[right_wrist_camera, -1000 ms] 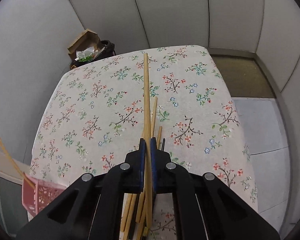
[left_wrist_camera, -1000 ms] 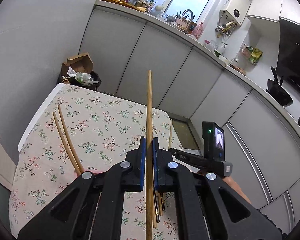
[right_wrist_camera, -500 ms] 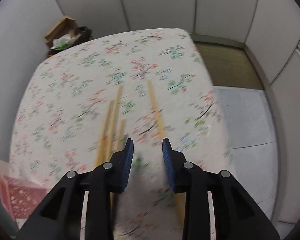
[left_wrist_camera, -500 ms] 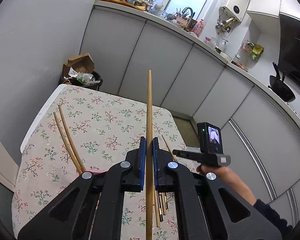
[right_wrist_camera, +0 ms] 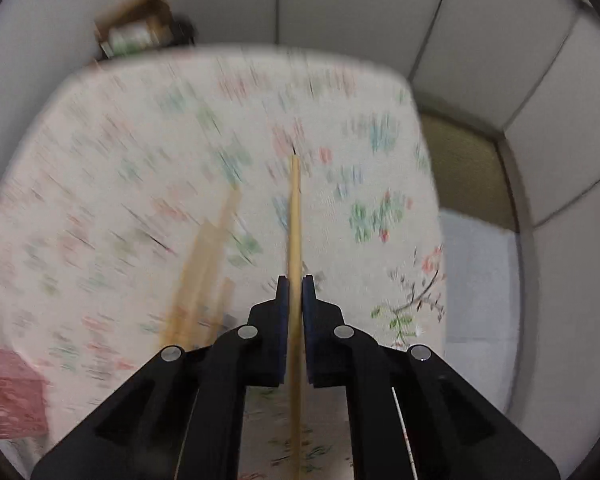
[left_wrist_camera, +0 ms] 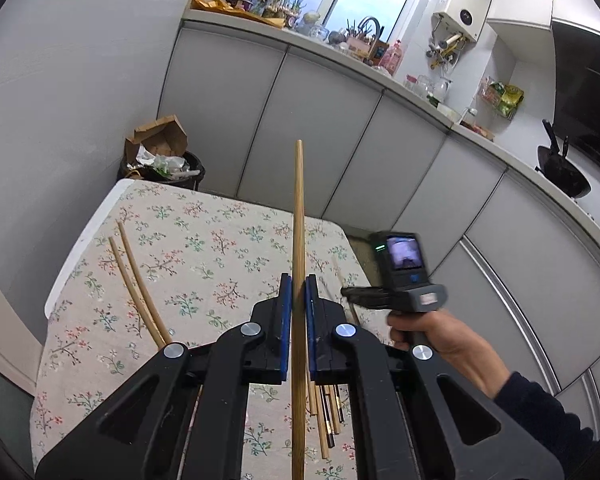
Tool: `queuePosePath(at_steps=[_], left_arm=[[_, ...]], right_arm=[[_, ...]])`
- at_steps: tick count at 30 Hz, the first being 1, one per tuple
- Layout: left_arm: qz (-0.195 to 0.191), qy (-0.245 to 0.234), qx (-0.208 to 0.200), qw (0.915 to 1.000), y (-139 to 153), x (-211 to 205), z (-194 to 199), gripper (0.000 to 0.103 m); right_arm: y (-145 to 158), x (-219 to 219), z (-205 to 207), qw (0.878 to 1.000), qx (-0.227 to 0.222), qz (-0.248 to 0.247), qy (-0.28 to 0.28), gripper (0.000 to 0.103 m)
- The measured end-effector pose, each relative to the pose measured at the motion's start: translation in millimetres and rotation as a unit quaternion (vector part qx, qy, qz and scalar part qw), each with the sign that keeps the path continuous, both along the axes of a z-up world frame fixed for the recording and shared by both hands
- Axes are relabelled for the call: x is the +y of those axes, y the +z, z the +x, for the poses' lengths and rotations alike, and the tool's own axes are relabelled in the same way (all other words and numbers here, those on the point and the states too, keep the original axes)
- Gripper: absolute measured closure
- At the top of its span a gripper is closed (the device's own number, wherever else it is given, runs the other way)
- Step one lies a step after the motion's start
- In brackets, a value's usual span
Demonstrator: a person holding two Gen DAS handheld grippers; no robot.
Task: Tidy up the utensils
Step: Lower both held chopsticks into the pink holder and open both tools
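My left gripper (left_wrist_camera: 295, 284) is shut on a long wooden chopstick (left_wrist_camera: 298, 216) that points up and away above the floral table (left_wrist_camera: 204, 248). My right gripper (right_wrist_camera: 295, 285) is shut on another wooden chopstick (right_wrist_camera: 295, 216); it also shows in the left wrist view (left_wrist_camera: 346, 292), held by a hand at the table's right edge. A loose pile of chopsticks lies on the cloth (right_wrist_camera: 204, 264), left of the right gripper, and under the left gripper (left_wrist_camera: 326, 408). Two chopsticks (left_wrist_camera: 134, 276) stick up at the left. A pink basket (right_wrist_camera: 8, 392) sits at the lower left. The right wrist view is motion-blurred.
A bin with cardboard (left_wrist_camera: 160, 156) stands behind the table's far left corner. White cabinets (left_wrist_camera: 340, 128) run along the back and right. The table's right edge (right_wrist_camera: 432, 208) drops to the floor and a mat.
My right gripper opened half a second ago with chopsticks lying on the cloth, and is now shut on one chopstick. My left gripper keeps its chopstick and has risen slightly.
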State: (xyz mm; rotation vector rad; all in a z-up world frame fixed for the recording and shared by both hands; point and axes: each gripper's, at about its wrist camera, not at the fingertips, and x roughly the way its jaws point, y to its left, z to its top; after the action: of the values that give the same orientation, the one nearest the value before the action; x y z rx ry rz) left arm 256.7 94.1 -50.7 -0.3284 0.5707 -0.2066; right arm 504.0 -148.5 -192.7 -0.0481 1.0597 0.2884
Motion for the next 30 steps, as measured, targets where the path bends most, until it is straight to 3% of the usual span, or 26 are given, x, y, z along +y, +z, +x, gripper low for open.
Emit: queuePosePath(at_steps=[6,9,13,17,22,30], left_arm=[[-0.018,0.035,-0.037,0.9985,9,27,-7,0.097],[-0.032,0.060,-0.066,0.9955,13,44,-12,0.097],[-0.030,0.092,-0.094,0.9909,9,57,-15,0.097],[-0.011,0.108,-0.100,0.9890,-3,61,-11,0.097],[-0.015,0.117,-0.100,0.9880,-11,65,-8,0.097],[0.012,0.125,-0.102,0.9867,-27,61,-2,0.097]], right_arm=[[91,18,-56,0.988,-0.116,0.094,0.026,0.097],[129,33,-91,0.970,-0.163,0.174,0.034,0.096],[160,62,-137,0.947,-0.224,0.225,0.055,0.096],[162,89,-157,0.936,-0.256,0.236,0.059,0.096],[150,99,-160,0.932,-0.255,0.253,0.049,0.096],[135,109,-159,0.929,-0.248,0.272,0.024,0.096]])
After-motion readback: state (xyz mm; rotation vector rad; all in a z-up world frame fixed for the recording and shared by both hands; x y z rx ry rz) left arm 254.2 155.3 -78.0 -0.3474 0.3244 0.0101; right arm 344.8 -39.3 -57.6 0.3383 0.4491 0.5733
